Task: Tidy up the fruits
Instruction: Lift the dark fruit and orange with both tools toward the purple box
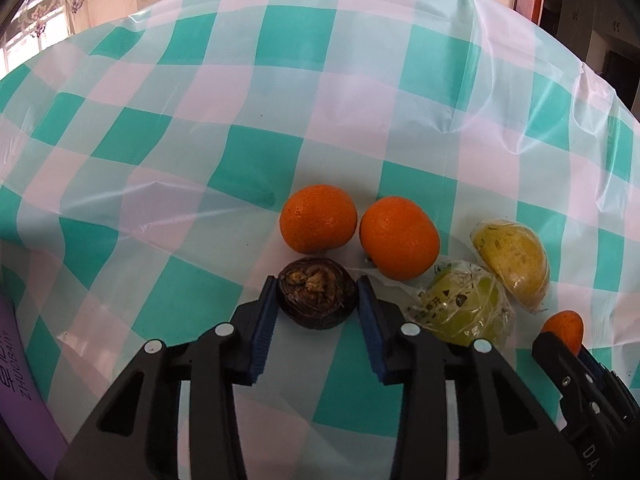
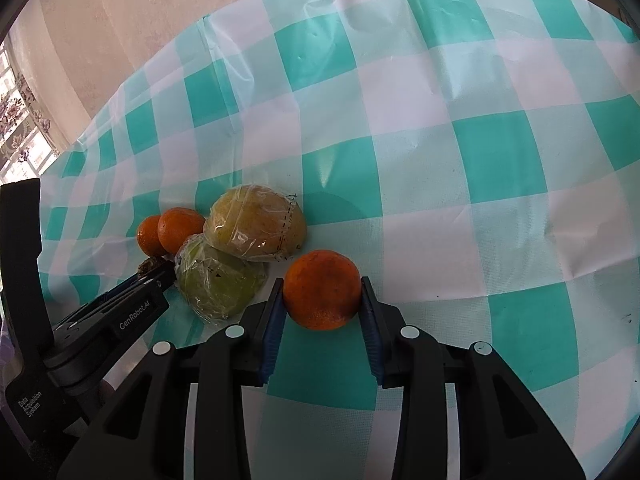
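Note:
My left gripper [image 1: 317, 285] is shut on a dark brown round fruit [image 1: 316, 298] that rests on the checked tablecloth [image 1: 160, 160]. Two oranges [image 1: 318, 218] [image 1: 399, 238] lie just beyond it. To the right lie a green fruit in plastic wrap [image 1: 464, 308] and a yellow wrapped fruit [image 1: 512, 264]. My right gripper [image 2: 322, 286] is shut on a third orange [image 2: 322, 290], low on the cloth. That orange also shows in the left wrist view [image 1: 564, 328], behind the right gripper's finger. The wrapped fruits [image 2: 220, 284] [image 2: 256, 226] lie to its left.
The teal and white cloth [image 2: 480, 140] covers the whole table. A purple object [image 1: 16, 380] sits at the left edge. A wall and window [image 1: 36, 28] lie beyond the table's far edge. The left gripper's body [image 2: 108, 320] is close on the right gripper's left.

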